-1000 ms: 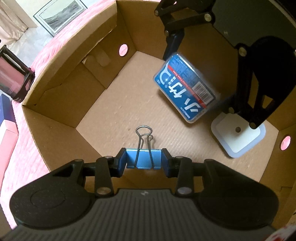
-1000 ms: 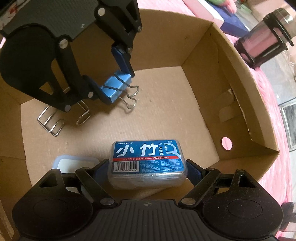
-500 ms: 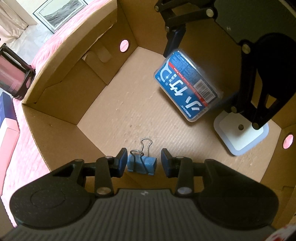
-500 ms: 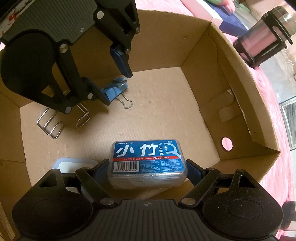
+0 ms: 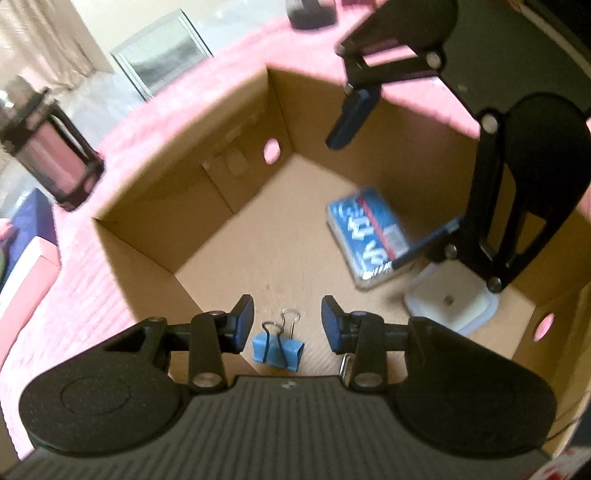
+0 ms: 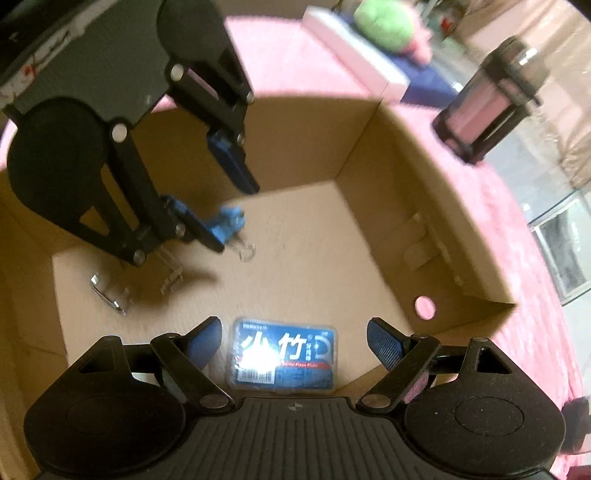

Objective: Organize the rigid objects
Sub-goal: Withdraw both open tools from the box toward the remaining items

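Both grippers hang spread and empty: the left gripper (image 5: 287, 320) over the blue binder clip (image 5: 277, 351), the right gripper (image 6: 294, 341) over the floss pick case (image 6: 282, 360), both lying low in frame inside the cardboard box (image 5: 155, 236); 2 items stowed, more may remain

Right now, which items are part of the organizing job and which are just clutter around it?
Job items:
cardboard box
blue binder clip
dental floss pick box
white lidded container
metal wire clips

Lying about:
glass jar in black frame
green plush toy
pink-and-white box
framed picture
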{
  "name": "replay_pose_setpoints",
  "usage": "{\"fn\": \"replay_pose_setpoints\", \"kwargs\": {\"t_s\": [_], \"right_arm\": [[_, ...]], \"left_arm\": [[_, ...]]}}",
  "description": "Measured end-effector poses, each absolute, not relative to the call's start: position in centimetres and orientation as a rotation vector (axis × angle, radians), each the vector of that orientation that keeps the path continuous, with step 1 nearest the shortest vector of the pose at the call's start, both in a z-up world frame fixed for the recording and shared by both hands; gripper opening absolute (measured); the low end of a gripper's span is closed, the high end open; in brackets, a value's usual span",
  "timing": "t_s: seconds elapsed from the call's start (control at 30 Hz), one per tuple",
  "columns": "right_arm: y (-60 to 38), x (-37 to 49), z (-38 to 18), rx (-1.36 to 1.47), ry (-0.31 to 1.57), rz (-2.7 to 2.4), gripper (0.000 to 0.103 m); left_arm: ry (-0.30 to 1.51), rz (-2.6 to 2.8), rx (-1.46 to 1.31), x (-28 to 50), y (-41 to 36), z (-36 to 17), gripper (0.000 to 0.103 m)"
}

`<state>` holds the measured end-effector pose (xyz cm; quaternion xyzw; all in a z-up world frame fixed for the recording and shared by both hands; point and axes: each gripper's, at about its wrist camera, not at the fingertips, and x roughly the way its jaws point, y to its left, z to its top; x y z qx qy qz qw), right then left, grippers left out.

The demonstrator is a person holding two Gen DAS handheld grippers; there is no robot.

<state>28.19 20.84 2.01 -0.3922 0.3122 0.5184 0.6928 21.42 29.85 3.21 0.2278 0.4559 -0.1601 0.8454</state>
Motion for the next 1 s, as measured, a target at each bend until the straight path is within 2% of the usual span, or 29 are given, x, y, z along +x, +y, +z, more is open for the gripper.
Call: {"fn": "replay_pose_setpoints", "kwargs": {"t_s": [0.1, 0.23, 0.3, 0.37, 0.53, 0.77, 1.0], "right_arm": [[19.0, 26.8, 4.1, -0.799, 0.637, 1.157, 0.083], [16.1, 24.8, 7.0, -0.665, 0.58, 1.142, 0.083], [14.4, 23.6, 8.3, -0.599, 0.559, 1.125, 0.083], [12.6, 22.2, 9.4, -0.534, 0.539, 1.102, 0.083], [7.8, 19.2, 11.3, -0.402, 0.508, 1.056, 0.083], [-0.2, 15.4, 12.4, -0.263, 0.472, 0.952, 0.083], [-8.9, 12.0, 9.5, -0.16, 0.492, 0.77, 0.083]], "left_arm": [[0.882, -0.301, 0.426, 19.9, 29.7, 5.5, 0.035], [0.77, -0.238, 0.327, 17.3, 29.0, 8.9, 0.04], [0.719, -0.223, 0.284, 15.9, 28.0, 10.2, 0.047], [0.668, -0.209, 0.26, 14.2, 26.6, 11.3, 0.059], [0.54, -0.21, 0.155, 10.1, 22.9, 13.4, 0.072], [0.439, -0.226, 0.051, 6.0, 17.4, 14.1, 0.076], [0.428, -0.263, -0.008, 3.6, 11.9, 12.3, 0.079]]}}
